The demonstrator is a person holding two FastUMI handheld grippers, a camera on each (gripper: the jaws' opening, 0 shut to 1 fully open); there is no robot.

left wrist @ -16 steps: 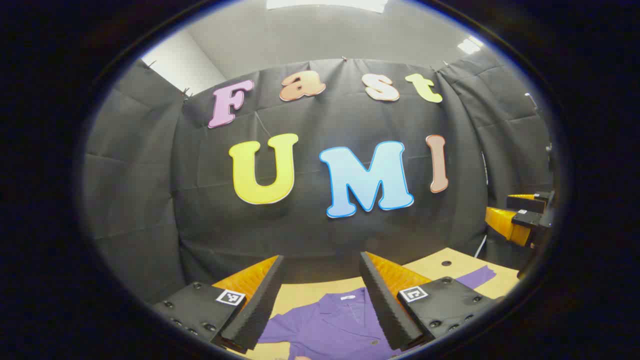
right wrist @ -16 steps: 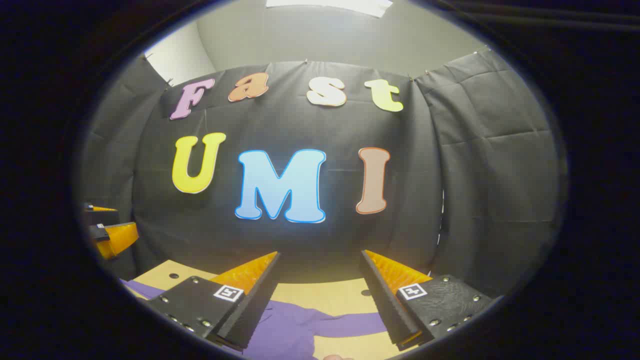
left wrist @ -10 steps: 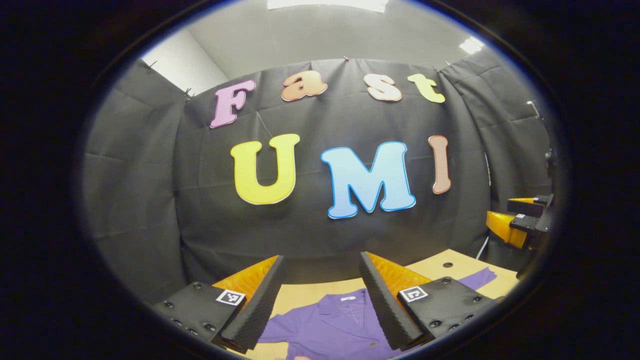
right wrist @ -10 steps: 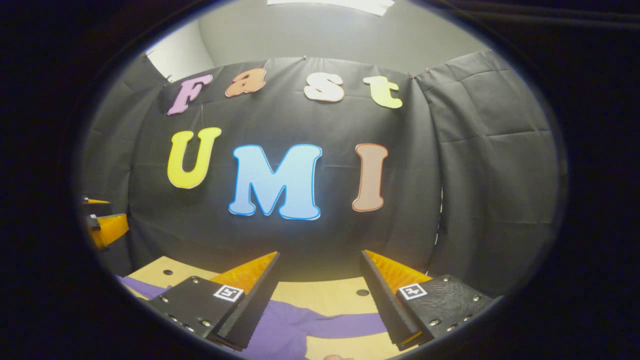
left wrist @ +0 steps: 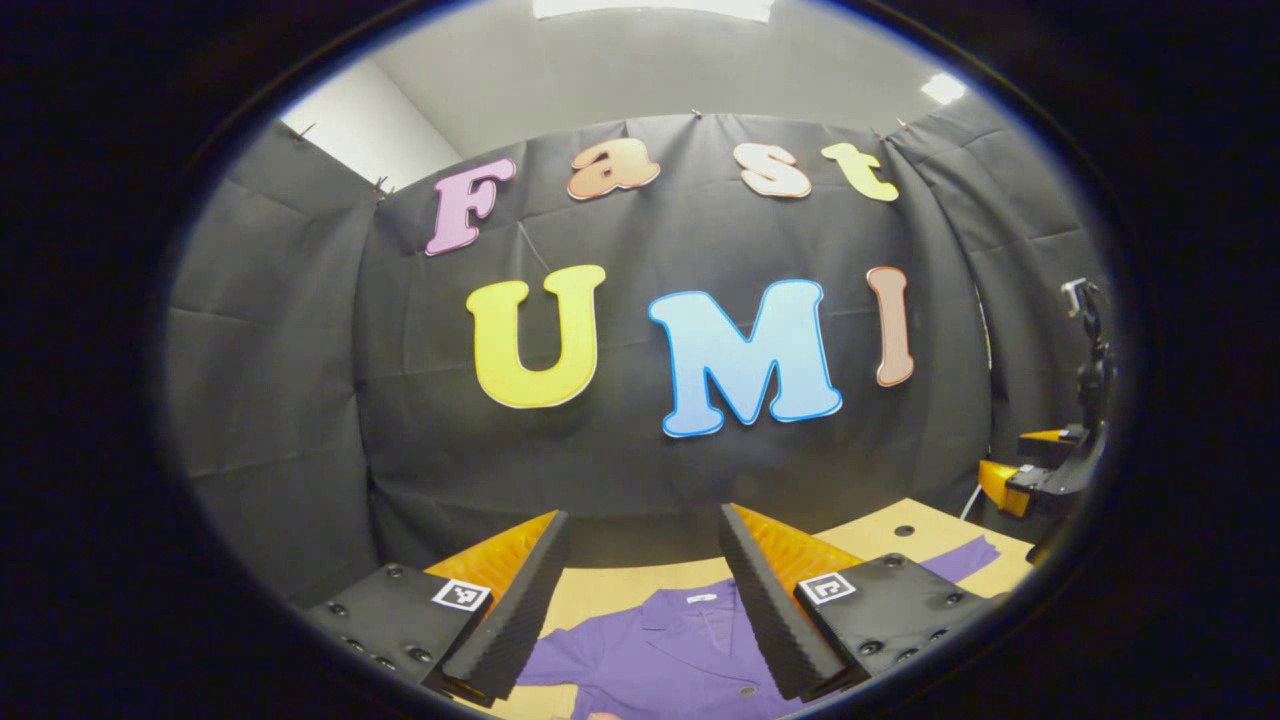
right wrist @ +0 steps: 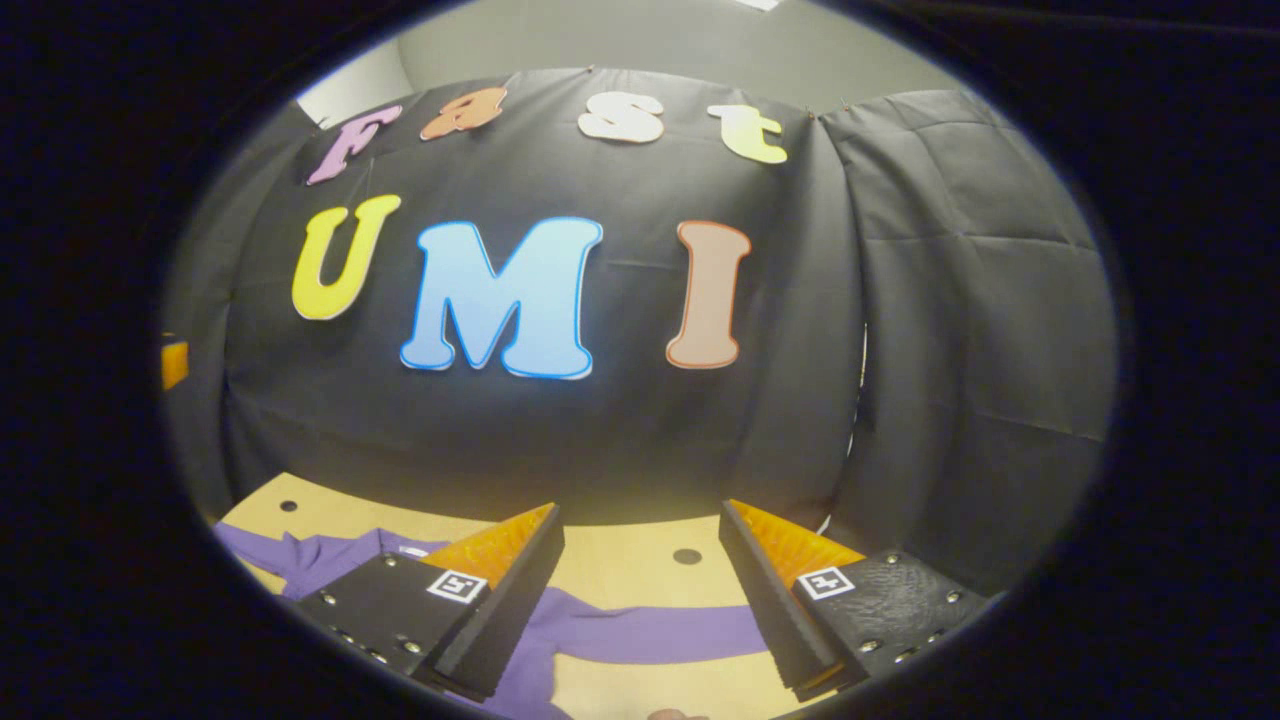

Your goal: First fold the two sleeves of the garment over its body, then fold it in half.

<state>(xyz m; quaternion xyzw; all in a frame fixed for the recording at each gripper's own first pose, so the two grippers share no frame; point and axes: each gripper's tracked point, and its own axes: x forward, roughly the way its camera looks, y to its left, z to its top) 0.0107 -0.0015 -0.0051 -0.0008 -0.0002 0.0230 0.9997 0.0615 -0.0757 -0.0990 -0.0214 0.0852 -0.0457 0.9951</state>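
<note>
A purple collared garment (left wrist: 660,650) lies flat on the tan table (left wrist: 620,585), collar toward the wall. Above it my left gripper (left wrist: 640,600) hangs open, its fingers either side of the collar area, touching nothing. One sleeve end (left wrist: 965,555) reaches toward the table's right side. In the right gripper view the garment's long sleeve (right wrist: 650,635) stretches out across the table between the open fingers of my right gripper (right wrist: 640,600), which is above it and holds nothing. The right gripper (left wrist: 1030,470) also appears at the left gripper view's right edge.
The tan table (right wrist: 610,555) has small round holes (right wrist: 687,556) in its top and ends at the black cloth wall (right wrist: 600,420). A camera stand (left wrist: 1085,330) rises at the right edge of the left gripper view.
My right gripper has tipped downward and turned right, so more of the table and sleeve shows. In the left gripper view the right gripper has drifted lower and farther right. The left gripper barely moved.
</note>
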